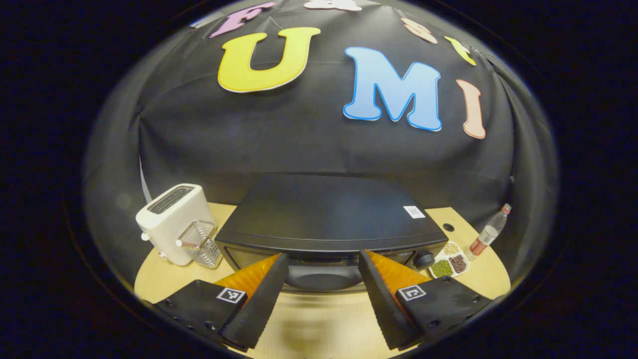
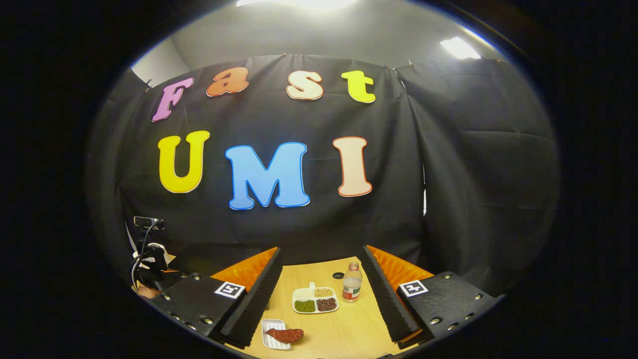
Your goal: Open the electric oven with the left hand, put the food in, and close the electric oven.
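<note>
The black electric oven (image 1: 324, 214) stands in the middle of the table in the left gripper view, its door (image 1: 319, 276) shut. My left gripper (image 1: 322, 257) is open just in front of the door's upper edge, with nothing between its fingers. In the right gripper view, the food, a reddish-brown piece (image 2: 285, 334), lies on a small white tray (image 2: 269, 340) near the table's front edge. Above the table and a little right of that tray, my right gripper (image 2: 320, 253) stands open and holds nothing.
A white toaster (image 1: 172, 222) and a clear rack (image 1: 203, 245) stand left of the oven. A sectioned plate of beans (image 1: 449, 262) (image 2: 315, 300) and a bottle (image 1: 489, 233) (image 2: 352, 283) sit to its right. Black gear with cables (image 2: 148, 259) is at the far left.
</note>
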A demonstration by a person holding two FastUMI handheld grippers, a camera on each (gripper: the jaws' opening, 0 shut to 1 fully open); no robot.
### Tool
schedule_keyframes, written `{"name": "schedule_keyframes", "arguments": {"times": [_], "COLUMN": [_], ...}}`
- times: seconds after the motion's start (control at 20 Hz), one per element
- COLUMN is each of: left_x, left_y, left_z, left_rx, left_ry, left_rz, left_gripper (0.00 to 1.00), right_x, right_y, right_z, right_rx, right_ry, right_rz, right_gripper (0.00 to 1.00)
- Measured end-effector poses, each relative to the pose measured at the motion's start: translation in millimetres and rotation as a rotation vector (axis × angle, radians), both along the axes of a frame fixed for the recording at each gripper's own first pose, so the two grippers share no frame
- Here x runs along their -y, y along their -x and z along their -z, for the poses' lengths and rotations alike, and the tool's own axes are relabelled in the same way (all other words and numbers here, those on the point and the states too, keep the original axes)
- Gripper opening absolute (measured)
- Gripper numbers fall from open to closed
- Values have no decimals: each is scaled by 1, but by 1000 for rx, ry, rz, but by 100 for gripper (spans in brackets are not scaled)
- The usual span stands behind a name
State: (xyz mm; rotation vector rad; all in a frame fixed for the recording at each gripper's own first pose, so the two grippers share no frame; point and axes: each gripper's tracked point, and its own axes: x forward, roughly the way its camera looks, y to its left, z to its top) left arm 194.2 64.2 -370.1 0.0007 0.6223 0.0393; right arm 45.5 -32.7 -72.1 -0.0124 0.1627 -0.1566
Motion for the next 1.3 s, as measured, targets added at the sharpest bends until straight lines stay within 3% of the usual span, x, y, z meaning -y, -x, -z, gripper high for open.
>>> {"name": "schedule_keyframes", "arguments": {"times": [0.1,0.4,0.6,0.8,0.85,1.0,1.3], "left_x": [5,7,6,8,8,9,12], "left_y": [-6,-14,-9,4,9,23,56], "left_z": [3,15,14,14,15,16,27], "left_rx": [5,-6,-14,-16,-15,-19,-50], "left_ry": [-16,-84,-66,-66,-70,-74,-96], "left_rz": [20,50,44,52,56,61,82], "left_gripper": [95,99,96,92,99,95,99], "right_x": [0,-4,-6,-8,-8,-10,-20], "right_y": [-1,-2,0,3,4,7,7], "right_z": [1,4,5,3,2,2,0], "right_rx": [-2,-12,-13,-9,-9,-8,-9], "right_ry": [9,15,4,4,4,9,18], "right_rz": [2,-1,-6,-9,-11,-18,-44], "right_gripper": [97,97,97,97,97,97,97]}}
